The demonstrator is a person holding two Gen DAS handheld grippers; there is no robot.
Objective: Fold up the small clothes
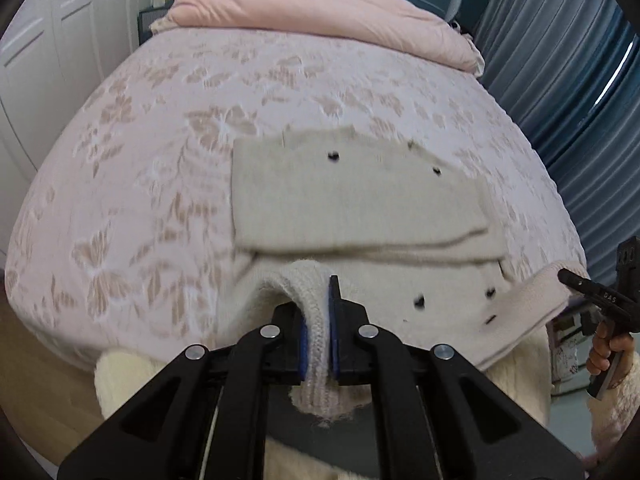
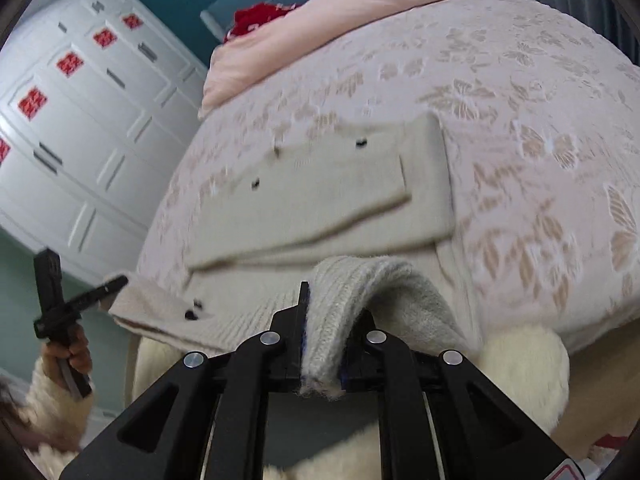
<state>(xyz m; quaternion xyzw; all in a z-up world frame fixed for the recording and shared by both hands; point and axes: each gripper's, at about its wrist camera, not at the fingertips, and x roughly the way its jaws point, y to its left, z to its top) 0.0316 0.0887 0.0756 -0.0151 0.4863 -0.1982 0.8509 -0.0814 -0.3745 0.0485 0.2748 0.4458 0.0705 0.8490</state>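
A small cream knitted cardigan (image 1: 352, 204) with dark buttons lies on the bed, its sleeves folded across its body; it also shows in the right wrist view (image 2: 320, 196). My left gripper (image 1: 318, 320) is shut on the ribbed hem at the cardigan's near left corner and lifts it off the bed. My right gripper (image 2: 324, 336) is shut on the ribbed hem at the near right corner, also raised. Each gripper shows at the edge of the other's view, the right one (image 1: 576, 284) and the left one (image 2: 108, 286), with cloth held at its tip.
The bed (image 1: 160, 160) has a pale pink floral cover and a pink quilt (image 1: 320, 12) at its head. White wardrobe doors (image 2: 80, 120) stand on the left, blue curtains (image 1: 580, 80) on the right. My fluffy cream sleeves show below the grippers.
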